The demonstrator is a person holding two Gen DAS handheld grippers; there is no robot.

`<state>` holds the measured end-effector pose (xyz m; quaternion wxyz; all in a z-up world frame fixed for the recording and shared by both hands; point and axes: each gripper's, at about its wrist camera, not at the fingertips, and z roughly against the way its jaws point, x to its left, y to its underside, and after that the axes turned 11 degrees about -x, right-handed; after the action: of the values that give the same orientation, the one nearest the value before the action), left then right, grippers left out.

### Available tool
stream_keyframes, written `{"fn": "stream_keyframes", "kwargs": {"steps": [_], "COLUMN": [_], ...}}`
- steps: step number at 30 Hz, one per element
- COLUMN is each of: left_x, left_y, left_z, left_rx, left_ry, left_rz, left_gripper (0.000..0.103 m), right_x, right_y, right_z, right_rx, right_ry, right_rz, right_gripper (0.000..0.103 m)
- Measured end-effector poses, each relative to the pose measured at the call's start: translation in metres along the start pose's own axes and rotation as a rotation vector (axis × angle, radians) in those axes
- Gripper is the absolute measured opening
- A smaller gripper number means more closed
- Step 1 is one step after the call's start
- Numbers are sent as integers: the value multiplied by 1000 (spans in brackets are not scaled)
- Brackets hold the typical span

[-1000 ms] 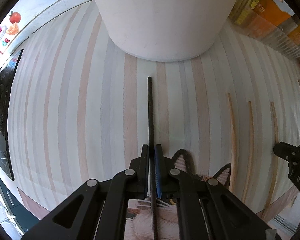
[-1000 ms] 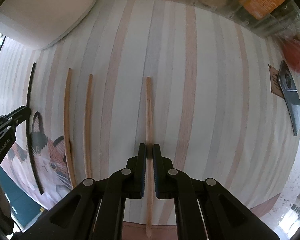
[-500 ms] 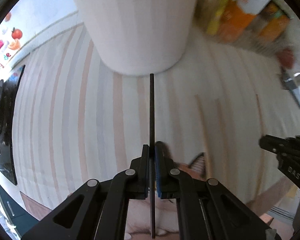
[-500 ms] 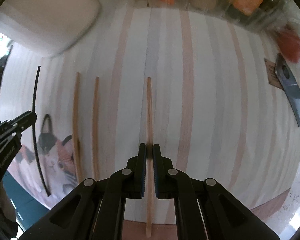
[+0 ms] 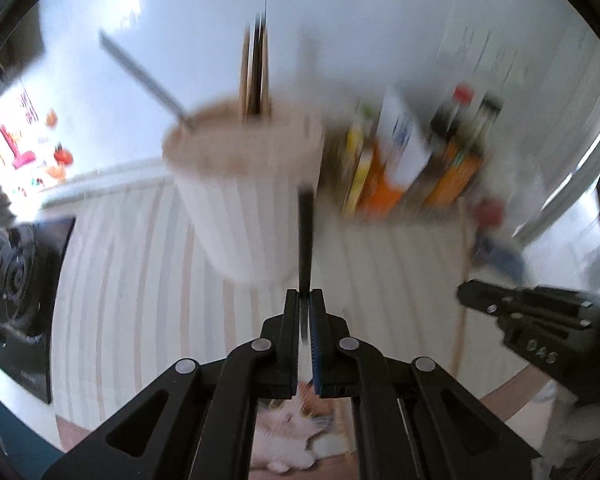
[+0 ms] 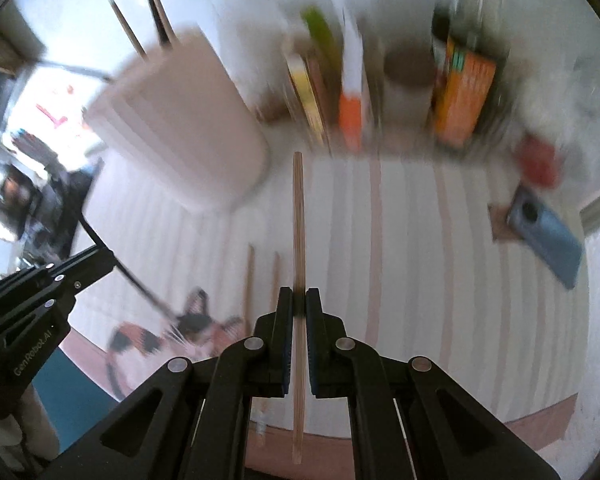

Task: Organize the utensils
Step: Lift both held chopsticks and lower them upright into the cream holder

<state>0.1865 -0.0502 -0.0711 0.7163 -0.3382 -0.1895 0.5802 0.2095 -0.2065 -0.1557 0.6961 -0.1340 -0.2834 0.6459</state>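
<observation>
Left wrist view: left gripper (image 5: pixel 305 300) was pinched on a black chopstick (image 5: pixel 305 240), lifted above the striped mat (image 5: pixel 120 280), its tip before the white utensil holder (image 5: pixel 244 200). Chopsticks (image 5: pixel 254 76) and a metal handle (image 5: pixel 140 76) already stood in that holder.

Right wrist view: right gripper (image 6: pixel 299 300) clamped a wooden chopstick (image 6: pixel 298 220), raised off the mat. Two more wooden chopsticks (image 6: pixel 262 280) lay on the mat just left. Picture blurred.

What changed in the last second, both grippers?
Both lifted and tilted up toward the white holder. Left gripper still clamps the black chopstick, right gripper the wooden chopstick. Two wooden chopsticks stay on the mat.
</observation>
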Motion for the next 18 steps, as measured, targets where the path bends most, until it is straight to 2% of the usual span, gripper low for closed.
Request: {"fn": "stream_keyframes", "kwargs": {"steps": [8,13,18], "left_x": [-10,-1,19], "left_y": [-98,-164,-200], "left_z": [59,76,58], "left_rx": [-207,-315,-318], "left_ry": [100,74,10], "left_rz": [23,20,22], "left_gripper": [2,1,0], "right_x": [1,9,26], "right_y": [-105,-170,-218], "right_z": [68,95,92], "right_rx": [-247,-386,-461], "right_ry": [-38,-40,-56], "right_rz": [-51,-76,-91], "right_gripper": [6,6,6]}}
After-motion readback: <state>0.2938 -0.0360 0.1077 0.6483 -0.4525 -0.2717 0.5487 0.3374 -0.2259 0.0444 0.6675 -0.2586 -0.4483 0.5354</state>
